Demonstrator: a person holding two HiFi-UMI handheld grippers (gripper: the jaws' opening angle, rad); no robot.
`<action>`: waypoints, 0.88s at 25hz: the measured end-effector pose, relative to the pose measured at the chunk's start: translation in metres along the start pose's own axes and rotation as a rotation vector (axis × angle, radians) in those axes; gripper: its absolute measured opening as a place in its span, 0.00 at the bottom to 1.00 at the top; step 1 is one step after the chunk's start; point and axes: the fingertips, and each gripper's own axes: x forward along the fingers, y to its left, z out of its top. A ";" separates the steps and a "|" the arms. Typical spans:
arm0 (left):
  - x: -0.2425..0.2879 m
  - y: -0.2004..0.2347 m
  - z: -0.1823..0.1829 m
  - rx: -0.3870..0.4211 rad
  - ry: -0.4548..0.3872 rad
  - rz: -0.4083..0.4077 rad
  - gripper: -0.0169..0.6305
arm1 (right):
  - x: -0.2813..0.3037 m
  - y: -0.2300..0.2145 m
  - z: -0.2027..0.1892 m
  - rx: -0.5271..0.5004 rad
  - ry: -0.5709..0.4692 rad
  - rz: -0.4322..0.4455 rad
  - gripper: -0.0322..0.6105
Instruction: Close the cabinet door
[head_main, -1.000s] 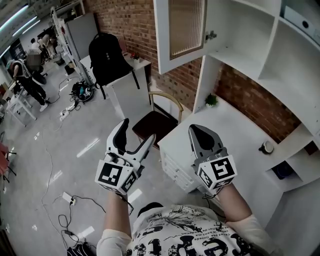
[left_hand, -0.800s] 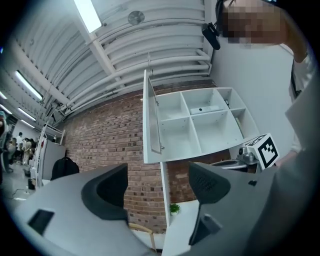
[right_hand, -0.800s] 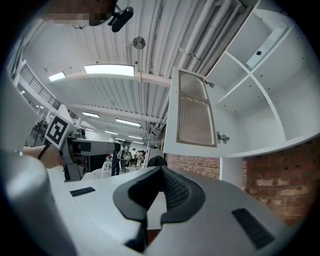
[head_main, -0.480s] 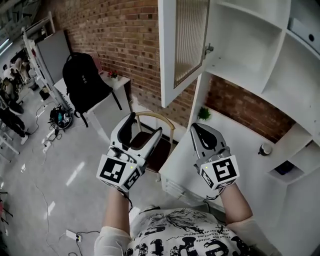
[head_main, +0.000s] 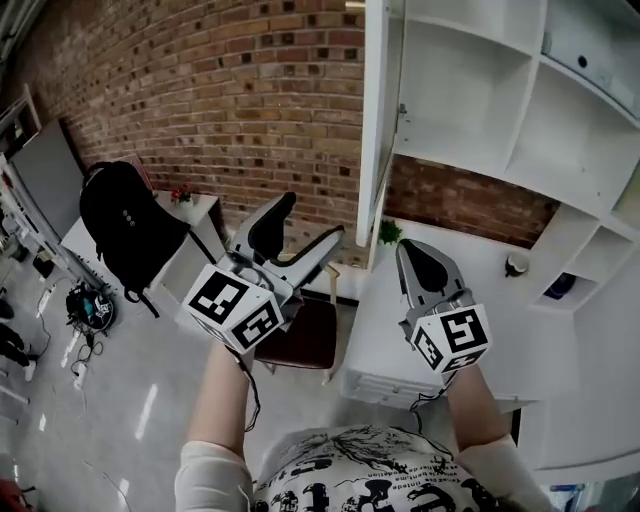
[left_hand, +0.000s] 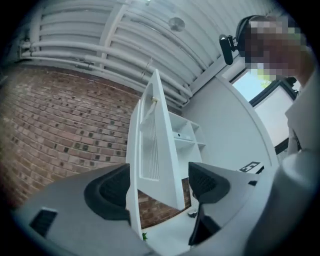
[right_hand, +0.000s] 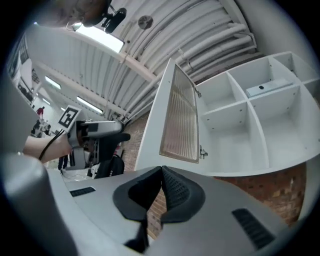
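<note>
Brick wall (head_main: 200, 90) fills the background, with a white cabinet (head_main: 470, 90) mounted at 1 o'clock of the head view above a white counter (head_main: 378, 300). The door (head_main: 376, 120) stands wide open, turned almost edge-on, hinged on the cabinet's left side with its lower end hanging above the counter's far-left corner. A small plant (head_main: 388, 232) sits just under that end. A backpack (head_main: 125, 225) hangs at 9 o'clock and a chair (head_main: 300, 335) stands below the left claw.

The left claw (head_main: 310, 218) is raised at about 7 o'clock of the door's lower end, jaws spread wide and holding nothing. Its own view lines the door's edge up between the jaws, but the head view suggests a gap, so contact looks not yet made. The right claw (head_main: 415, 258) is clenched, pads pressed together on nothing, hovering over the counter at 5 o'clock of the door.

This looks like the approach, with no closing done. The likely next move is to carry the left claw up to the door's free edge, either setting a jaw against the face turned to the brick or pinching the edge, then swing it toward 3 o'clock until it meets the cabinet front. The right claw should stay out of that arc.
</note>
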 end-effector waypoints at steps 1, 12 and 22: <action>0.005 0.002 0.010 0.005 -0.005 -0.042 0.60 | -0.001 0.003 0.004 -0.025 -0.002 -0.022 0.07; 0.056 0.014 0.124 -0.038 -0.178 -0.382 0.60 | -0.009 0.006 0.068 -0.175 -0.041 -0.185 0.07; 0.109 0.048 0.212 -0.148 -0.299 -0.541 0.54 | -0.025 -0.024 0.088 -0.219 -0.038 -0.320 0.07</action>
